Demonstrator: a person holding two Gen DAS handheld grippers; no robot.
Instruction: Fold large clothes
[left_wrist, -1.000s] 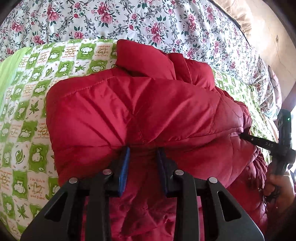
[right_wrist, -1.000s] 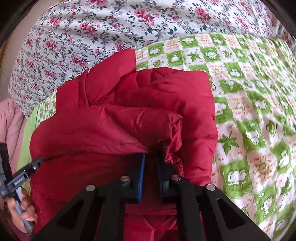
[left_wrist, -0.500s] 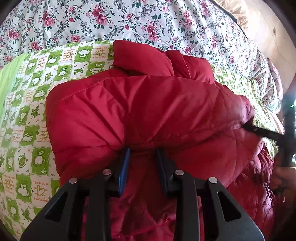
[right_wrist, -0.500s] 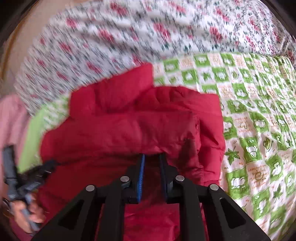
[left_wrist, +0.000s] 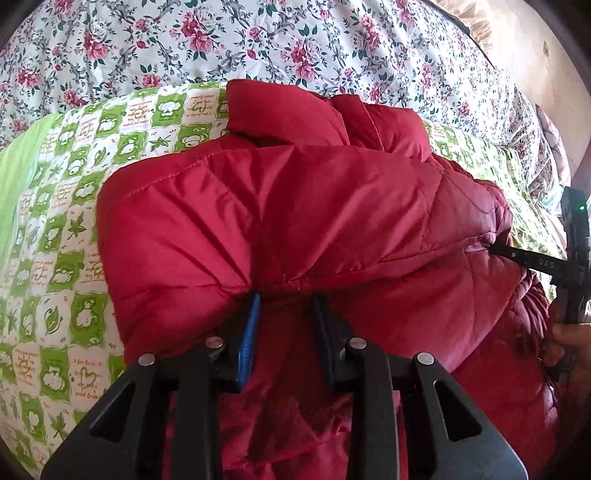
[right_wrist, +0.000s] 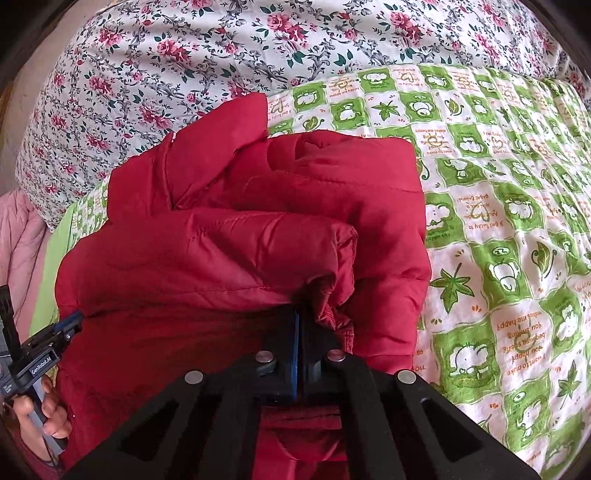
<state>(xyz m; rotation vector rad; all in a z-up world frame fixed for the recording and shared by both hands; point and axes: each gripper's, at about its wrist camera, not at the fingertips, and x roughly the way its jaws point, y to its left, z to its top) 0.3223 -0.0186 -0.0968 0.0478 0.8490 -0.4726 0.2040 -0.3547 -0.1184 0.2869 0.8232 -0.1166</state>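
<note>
A red quilted puffer jacket (left_wrist: 295, 206) lies bunched on a green-and-white checked blanket (left_wrist: 55, 229); it also shows in the right wrist view (right_wrist: 240, 236). My left gripper (left_wrist: 284, 302) pinches a thick fold of the jacket's near edge, its fingers held a little apart by the padding. My right gripper (right_wrist: 301, 314) is shut tight on the jacket's hem at its right end. Each gripper shows in the other's view, the right one (left_wrist: 532, 260) and the left one (right_wrist: 70, 321), both at the same raised fold.
A floral sheet (left_wrist: 258, 40) covers the bed behind the checked blanket (right_wrist: 498, 229). A pink garment (right_wrist: 18, 236) lies at the bed's edge. A bare wall (left_wrist: 532, 48) stands beyond the bed.
Both grippers have carried the jacket's near edge up and forward over the body. The right gripper's fingers have closed tighter on the hem.
</note>
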